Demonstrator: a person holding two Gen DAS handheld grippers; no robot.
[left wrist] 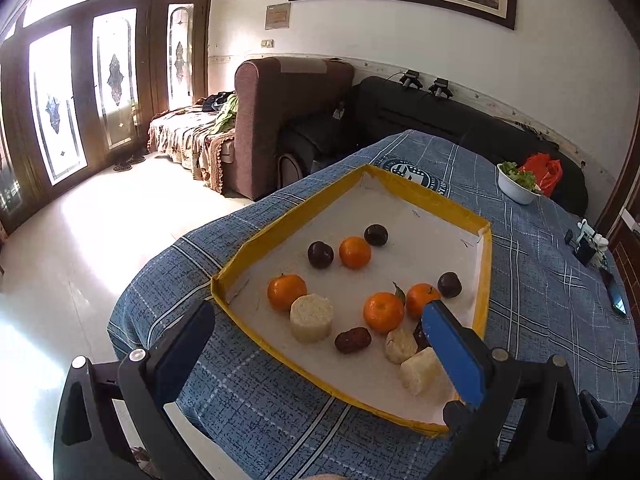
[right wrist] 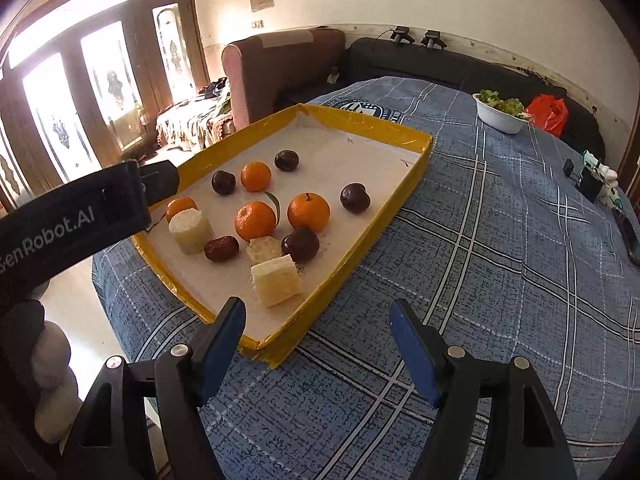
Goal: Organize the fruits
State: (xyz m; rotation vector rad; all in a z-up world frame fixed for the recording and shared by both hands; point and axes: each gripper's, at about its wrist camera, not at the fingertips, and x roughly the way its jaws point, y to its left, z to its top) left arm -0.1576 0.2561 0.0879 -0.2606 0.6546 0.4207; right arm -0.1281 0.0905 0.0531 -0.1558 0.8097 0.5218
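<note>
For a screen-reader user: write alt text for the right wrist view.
A yellow-edged tray on a blue plaid tablecloth holds four oranges, four dark plums, a date and three pale cut chunks. The open right gripper hovers at its near corner, holding nothing.

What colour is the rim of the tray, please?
Yellow; the tray rim shows best in the right wrist view.

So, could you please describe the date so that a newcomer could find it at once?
Find the yellow-rimmed tray on the blue checked cloth. Near its end closest to the grippers, the date lies between two pale sugarcane chunks. It is the only oblong, wrinkled, reddish-brown fruit; the plums are round and darker.
</note>
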